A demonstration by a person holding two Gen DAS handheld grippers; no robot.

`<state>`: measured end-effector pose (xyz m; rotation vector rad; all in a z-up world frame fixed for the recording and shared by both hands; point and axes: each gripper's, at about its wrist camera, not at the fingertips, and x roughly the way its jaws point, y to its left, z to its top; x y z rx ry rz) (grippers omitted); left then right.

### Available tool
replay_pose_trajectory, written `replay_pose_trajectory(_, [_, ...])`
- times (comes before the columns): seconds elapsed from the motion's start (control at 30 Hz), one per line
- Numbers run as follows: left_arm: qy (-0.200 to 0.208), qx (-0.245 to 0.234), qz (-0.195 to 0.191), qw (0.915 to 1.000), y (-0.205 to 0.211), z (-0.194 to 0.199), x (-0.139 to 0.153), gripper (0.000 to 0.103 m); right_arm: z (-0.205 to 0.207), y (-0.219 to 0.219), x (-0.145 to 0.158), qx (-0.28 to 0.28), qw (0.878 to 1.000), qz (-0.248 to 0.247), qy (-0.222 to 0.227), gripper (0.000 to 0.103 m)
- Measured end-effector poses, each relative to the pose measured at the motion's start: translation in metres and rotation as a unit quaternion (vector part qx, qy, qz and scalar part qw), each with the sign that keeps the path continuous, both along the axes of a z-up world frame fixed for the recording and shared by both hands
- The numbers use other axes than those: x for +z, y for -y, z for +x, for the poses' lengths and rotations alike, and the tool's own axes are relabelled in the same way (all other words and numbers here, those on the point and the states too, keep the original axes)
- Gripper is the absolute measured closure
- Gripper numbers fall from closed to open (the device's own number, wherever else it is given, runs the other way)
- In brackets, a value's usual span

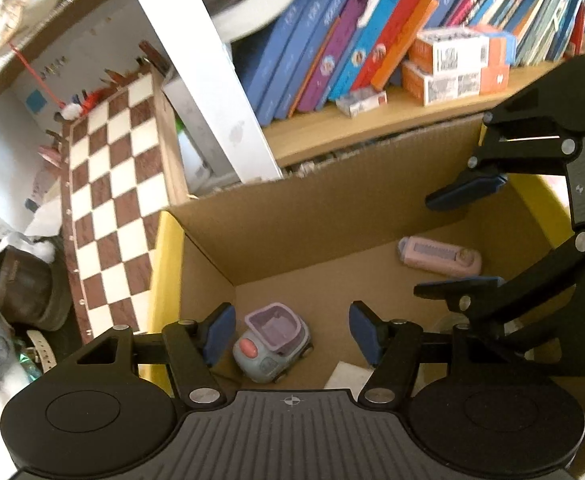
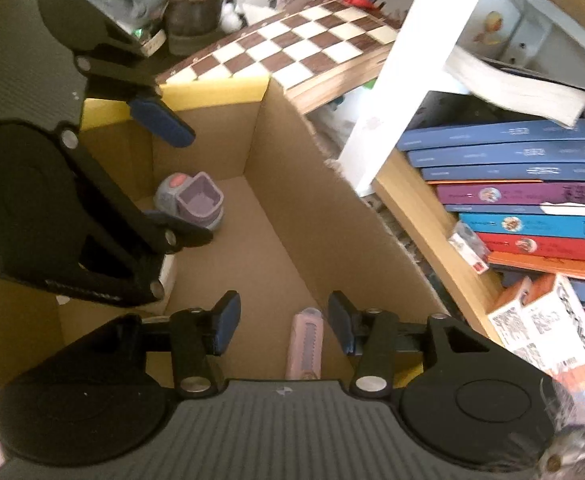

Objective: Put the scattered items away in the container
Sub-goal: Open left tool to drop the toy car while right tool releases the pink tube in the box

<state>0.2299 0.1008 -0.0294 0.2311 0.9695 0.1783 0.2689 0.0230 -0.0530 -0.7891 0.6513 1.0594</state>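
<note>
**Spotter:** Nearest your left lens: the left gripper (image 1: 290,334), blue-padded fingers (image 1: 220,332) spread wide, nothing between them. It hangs over the open brown cardboard box (image 1: 276,224). On the box floor, between those pads, sits the small grey-and-lilac plastic toy truck with a pink button (image 1: 271,344), touching neither pad.

**Recorder:** Noted. And your right side?

**Spotter:** Your right gripper (image 2: 279,322) is wide open too, holding nothing. Just beyond its pads lies the pink oblong plastic case with a ridged strip (image 2: 305,344), flat on the box floor, closer to the right-hand pad (image 2: 339,320); whether it touches that pad you cannot tell.

**Recorder:** Each tool visible from the other camera?

**Spotter:** Yes. From your left wrist, the right gripper (image 1: 462,240) enters at the right, fingers apart, with the pink case (image 1: 440,257) on the floor behind them. From your right wrist, the left gripper (image 2: 176,184) shows at the left, open, the toy truck (image 2: 194,200) in the far left corner of the box (image 2: 332,240).

**Recorder:** Surroundings?

**Spotter:** A brown-and-cream wooden chessboard (image 1: 110,196) leans just left of the box. Beyond the far wall, a pale wood shelf (image 1: 372,120) carries a row of blue, purple and red books (image 1: 332,40) and stacked orange-and-white cartons (image 1: 458,64). A white scrap (image 1: 346,374) lies on the box floor near the left gripper.
</note>
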Motion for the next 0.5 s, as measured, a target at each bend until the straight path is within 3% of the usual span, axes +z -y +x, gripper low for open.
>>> replay_pose_trajectory(0.23, [0.046, 0.008, 0.004, 0.9989, 0.005, -0.026, 0.024, 0.038, -0.01, 0.021, 0.024, -0.031, 0.999, 0.033, 0.01, 0.055])
replay_pose_trajectory(0.3, [0.06, 0.011, 0.006, 0.9981, 0.007, -0.036, 0.031, 0.032, -0.015, 0.028, 0.031, -0.038, 0.998, 0.043, 0.014, 0.053])
replay_pose_trajectory(0.5, [0.106, 0.009, 0.011, 0.9942, 0.016, -0.075, 0.054, 0.029, -0.038, 0.053, 0.053, -0.048, 0.995, 0.083, 0.026, 0.046])
